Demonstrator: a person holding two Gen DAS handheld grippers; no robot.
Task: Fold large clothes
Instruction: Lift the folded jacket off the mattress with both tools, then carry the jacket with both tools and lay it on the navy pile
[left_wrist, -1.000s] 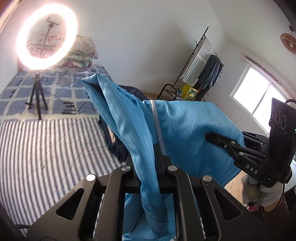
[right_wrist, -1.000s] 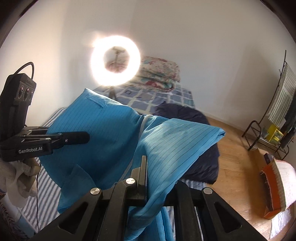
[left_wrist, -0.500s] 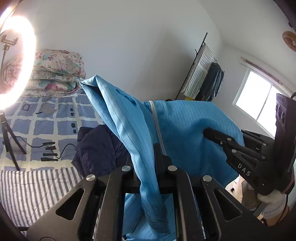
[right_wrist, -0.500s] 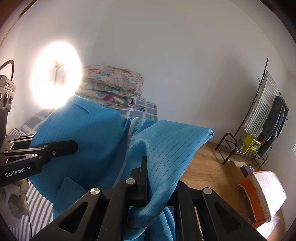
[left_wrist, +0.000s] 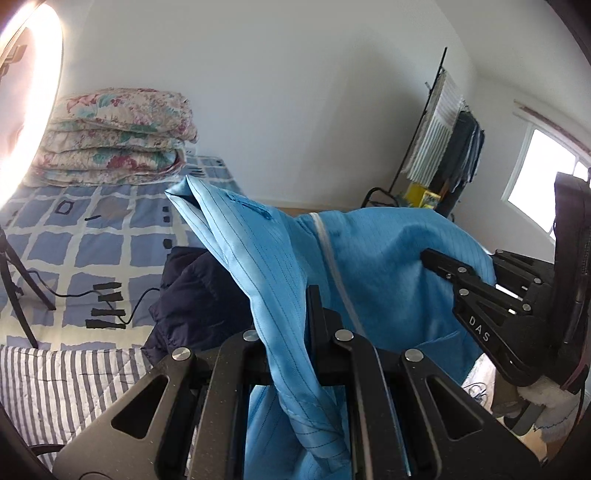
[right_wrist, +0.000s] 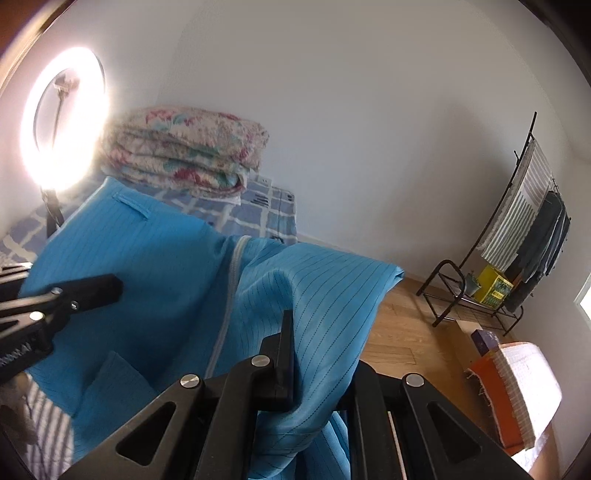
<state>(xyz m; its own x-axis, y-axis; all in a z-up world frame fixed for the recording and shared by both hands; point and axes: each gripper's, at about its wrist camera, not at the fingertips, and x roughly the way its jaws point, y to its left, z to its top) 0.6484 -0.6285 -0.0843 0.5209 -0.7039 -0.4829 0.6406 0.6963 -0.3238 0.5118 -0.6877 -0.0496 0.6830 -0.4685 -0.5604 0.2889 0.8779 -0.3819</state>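
Above foot edge of bed (left_wrist: 55, 387), light-blue pinstriped zip-front garment (left_wrist: 388, 266) held aloft, off mattress. Left claw (left_wrist: 291, 332) clenched on one bunched edge, right claw (right_wrist: 314, 354) clenched on other; likely spreading cloth so it hangs straight for folding.

Open air lies ahead toward the white wall; the lit ring lamp on its black tripod (right_wrist: 62, 125) stands far left; the dark navy padded jacket (left_wrist: 195, 295) covers the bed below; the black clothes rack (right_wrist: 517, 258) blocks far right.
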